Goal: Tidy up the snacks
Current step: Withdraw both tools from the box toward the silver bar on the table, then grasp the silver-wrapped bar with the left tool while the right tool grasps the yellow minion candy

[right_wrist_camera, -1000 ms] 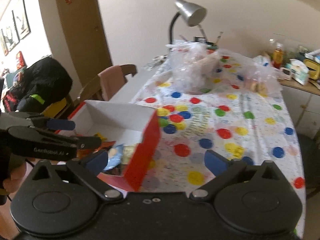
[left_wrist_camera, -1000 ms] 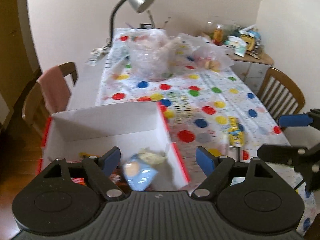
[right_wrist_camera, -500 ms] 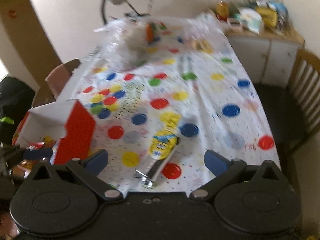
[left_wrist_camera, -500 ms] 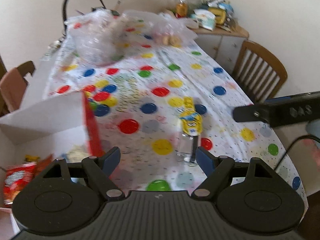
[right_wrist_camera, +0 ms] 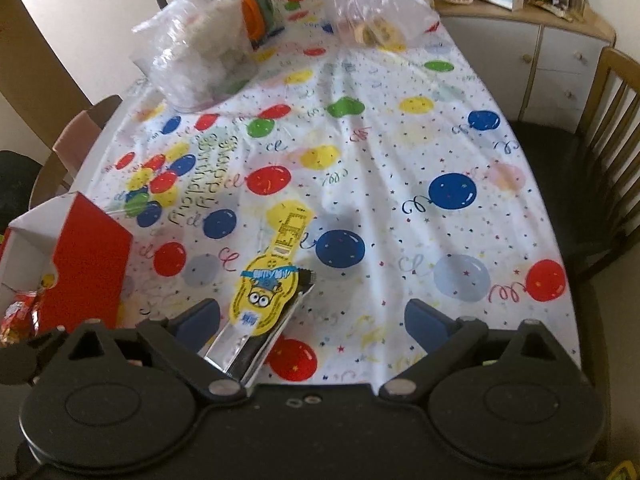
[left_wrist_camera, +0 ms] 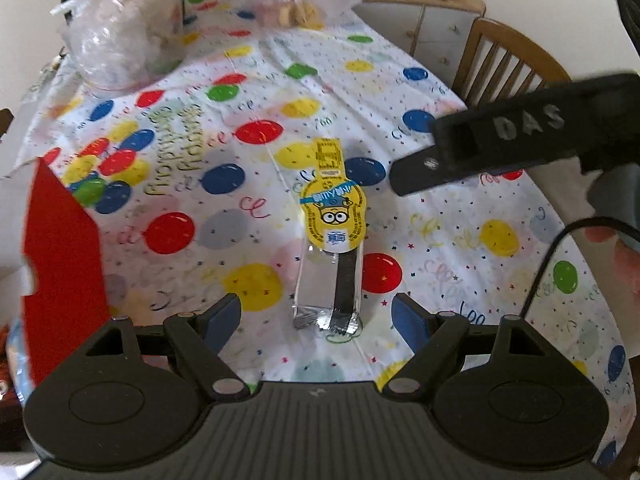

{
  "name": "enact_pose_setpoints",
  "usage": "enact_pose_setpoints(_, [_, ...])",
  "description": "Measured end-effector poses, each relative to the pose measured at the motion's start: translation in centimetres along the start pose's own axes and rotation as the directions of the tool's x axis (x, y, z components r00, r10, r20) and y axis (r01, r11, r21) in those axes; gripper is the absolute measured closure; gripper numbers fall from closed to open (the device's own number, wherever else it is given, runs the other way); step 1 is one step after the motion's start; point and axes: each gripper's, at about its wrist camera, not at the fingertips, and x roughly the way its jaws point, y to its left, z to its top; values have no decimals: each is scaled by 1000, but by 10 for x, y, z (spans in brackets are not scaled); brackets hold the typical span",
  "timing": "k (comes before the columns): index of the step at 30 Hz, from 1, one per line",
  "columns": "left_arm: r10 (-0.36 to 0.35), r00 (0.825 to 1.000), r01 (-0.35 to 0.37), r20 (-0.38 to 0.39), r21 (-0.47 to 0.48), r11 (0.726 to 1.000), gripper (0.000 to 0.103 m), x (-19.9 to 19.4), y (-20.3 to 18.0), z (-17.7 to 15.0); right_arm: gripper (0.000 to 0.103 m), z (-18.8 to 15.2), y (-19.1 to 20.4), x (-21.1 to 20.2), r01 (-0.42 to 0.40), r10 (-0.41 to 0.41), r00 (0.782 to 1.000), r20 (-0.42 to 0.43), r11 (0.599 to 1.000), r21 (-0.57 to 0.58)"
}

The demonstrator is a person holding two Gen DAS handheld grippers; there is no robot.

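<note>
Blue-padded fingers of the left gripper [left_wrist_camera: 316,318] stand wide apart, empty, straddling the yellow cartoon-labelled clear snack packet [left_wrist_camera: 334,236] lying flat on the balloon-print tablecloth [left_wrist_camera: 460,240]. Lower squarely, pinch mid-packet, then carry to the red-and-white cardboard box [left_wrist_camera: 60,248]. Right gripper [right_wrist_camera: 312,320] likewise gapes empty.

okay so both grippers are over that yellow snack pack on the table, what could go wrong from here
1. The snack pack lies flat on the tablecloth, so closing fingers may pinch and drag the loose cloth.
2. Both open grippers, left and right, hover near the same pack and could collide.
3. The red box sits at the table's left edge; a sweep toward it might nudge it off.
</note>
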Motion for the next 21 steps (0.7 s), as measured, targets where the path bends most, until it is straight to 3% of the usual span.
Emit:
enact_pose_setpoints(8, [40,999,-40,-5,69,997,21,25,-15,0,10,20,14,37,2,-5,999,-33,996,-93])
enact_pose_setpoints(14, [58,998,-56,-13,95,994,21,37,-23,7,20,39,15,66,-14,10,998,-54,996,-90])
enact_pose_setpoints(21, [72,995,-66,-74,84,994,21,56,-21,17,29,51,16,95,-51,46,995,-90,997,-50])
